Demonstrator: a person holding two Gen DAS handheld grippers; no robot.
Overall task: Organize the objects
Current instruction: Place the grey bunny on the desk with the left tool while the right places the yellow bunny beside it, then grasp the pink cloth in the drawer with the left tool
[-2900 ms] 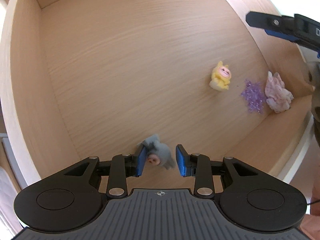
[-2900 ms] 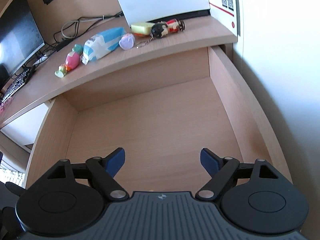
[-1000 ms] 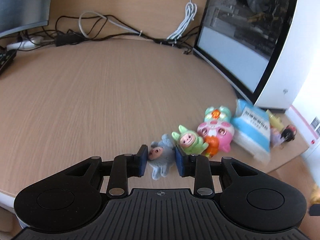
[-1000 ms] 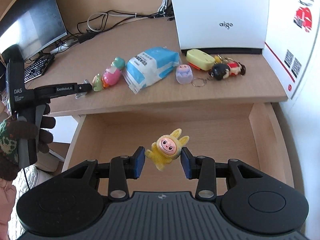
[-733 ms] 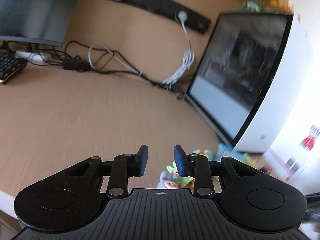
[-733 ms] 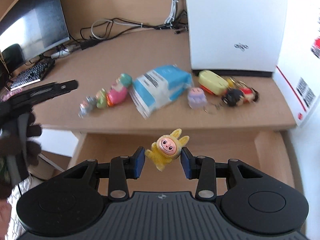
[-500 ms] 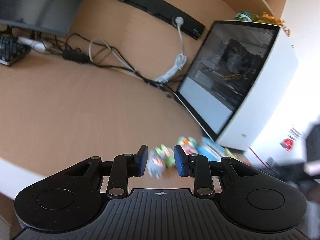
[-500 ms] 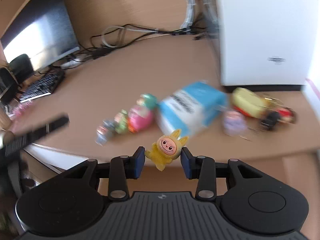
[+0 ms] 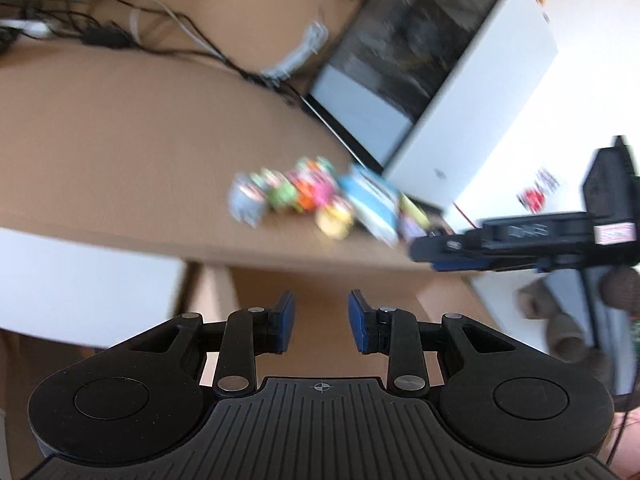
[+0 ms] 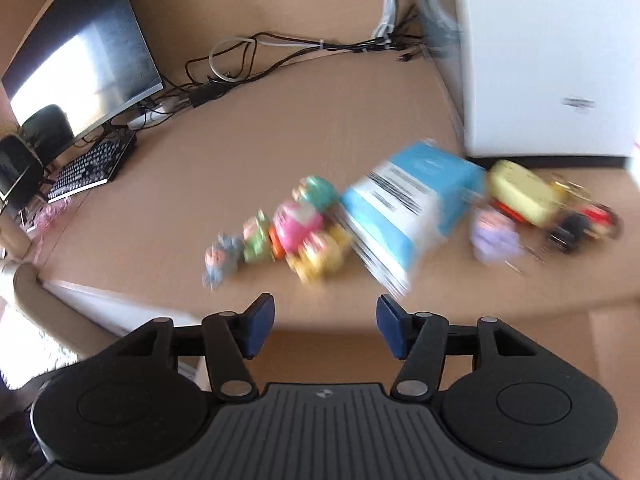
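In the left wrist view, the left gripper (image 9: 319, 322) hangs with its jaws a small way apart and nothing between them, below the front edge of the wooden desk (image 9: 120, 128). A blurred row of toys lies near that edge: a grey plush toy (image 9: 246, 202), a green toy (image 9: 280, 194), a pink toy (image 9: 316, 188), and a yellow plush toy (image 9: 334, 220) touching a blue packet (image 9: 374, 204). The right gripper (image 9: 430, 249) reaches in from the right.

In the right wrist view, the right gripper (image 10: 326, 327) is spread wide and empty. The yellow plush toy (image 10: 318, 256) rests on the desk (image 10: 240, 152) between the pink toy (image 10: 300, 224) and the blue packet (image 10: 404, 208).
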